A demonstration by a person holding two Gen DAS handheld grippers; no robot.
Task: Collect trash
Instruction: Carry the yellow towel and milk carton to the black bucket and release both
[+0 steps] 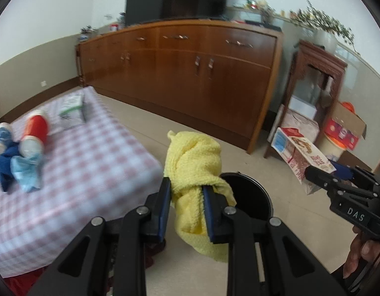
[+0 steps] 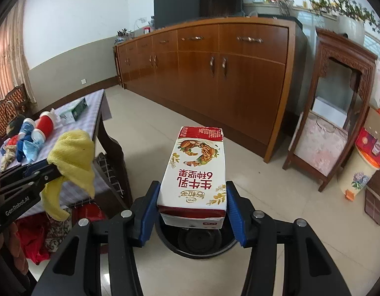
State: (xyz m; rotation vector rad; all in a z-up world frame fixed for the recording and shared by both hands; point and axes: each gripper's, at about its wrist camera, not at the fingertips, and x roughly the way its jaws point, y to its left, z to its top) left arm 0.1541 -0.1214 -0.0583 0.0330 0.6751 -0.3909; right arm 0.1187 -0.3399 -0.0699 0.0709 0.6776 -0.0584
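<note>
A: Right claw (image 2: 192,212) first. What has it got?

B: Its 2 blue pads are closed partway on the sides of the milk carton (image 2: 195,175), which juts forward at the centre of the right wrist view. Directly below, at lower centre, sits the black trash bin (image 2: 197,244).

A: And the left claw (image 1: 187,209)?

B: Narrowly closed on a bunched yellow cloth (image 1: 192,170), mid-frame in the left wrist view, with the bin rim just to its right.

A: So how should the drop go?

B: I'd centre the carton over the bin mouth, tip its front end down, then let go, so it doesn't catch the rim. The cloth hangs long; bring it fully over the opening first.

A: More left?

B: Probably. Cups and wrappers lie on the checked worktop (image 1: 91,162), at left.
</note>
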